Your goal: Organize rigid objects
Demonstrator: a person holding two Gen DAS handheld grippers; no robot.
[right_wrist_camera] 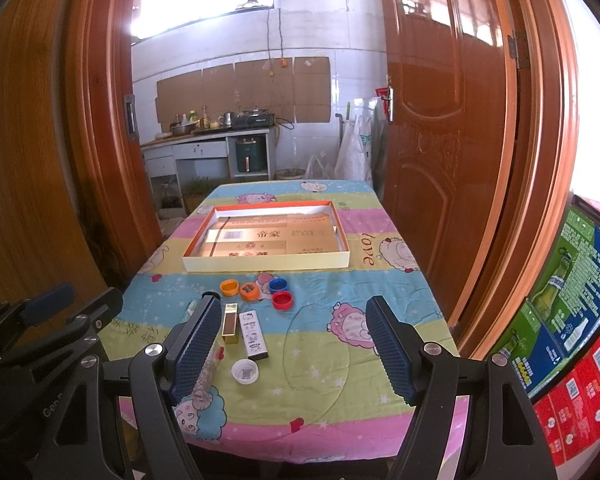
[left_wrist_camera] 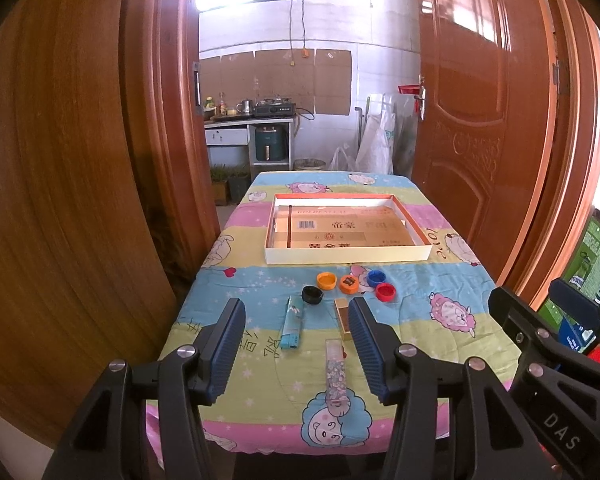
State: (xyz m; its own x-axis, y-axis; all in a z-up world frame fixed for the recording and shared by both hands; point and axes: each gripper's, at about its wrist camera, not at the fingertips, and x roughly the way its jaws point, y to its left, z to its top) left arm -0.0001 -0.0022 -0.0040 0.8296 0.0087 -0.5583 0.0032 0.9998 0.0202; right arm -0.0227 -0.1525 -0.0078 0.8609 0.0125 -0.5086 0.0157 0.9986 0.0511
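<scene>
A shallow white box tray (left_wrist_camera: 348,255) (right_wrist_camera: 266,263) lies at the far end of the cartoon-print table. In front of it sit bottle caps: two orange (left_wrist_camera: 326,281) (left_wrist_camera: 349,283), blue (left_wrist_camera: 376,277), red (left_wrist_camera: 385,291) and black (left_wrist_camera: 312,294). Nearer me lie a teal lighter (left_wrist_camera: 292,322), a gold lighter (right_wrist_camera: 230,324), a white lighter (right_wrist_camera: 253,335), a glitter lighter (left_wrist_camera: 335,372) and a white cap (right_wrist_camera: 245,371). My left gripper (left_wrist_camera: 295,303) hovers open over the near items. My right gripper (right_wrist_camera: 293,302) also hovers open, holding nothing.
Brown wooden doors flank the table on both sides, and a kitchen counter shows through the doorway beyond. Stacked beer cartons (right_wrist_camera: 572,300) stand close to the table's right side. The tablecloth (right_wrist_camera: 340,360) hangs over the near edge.
</scene>
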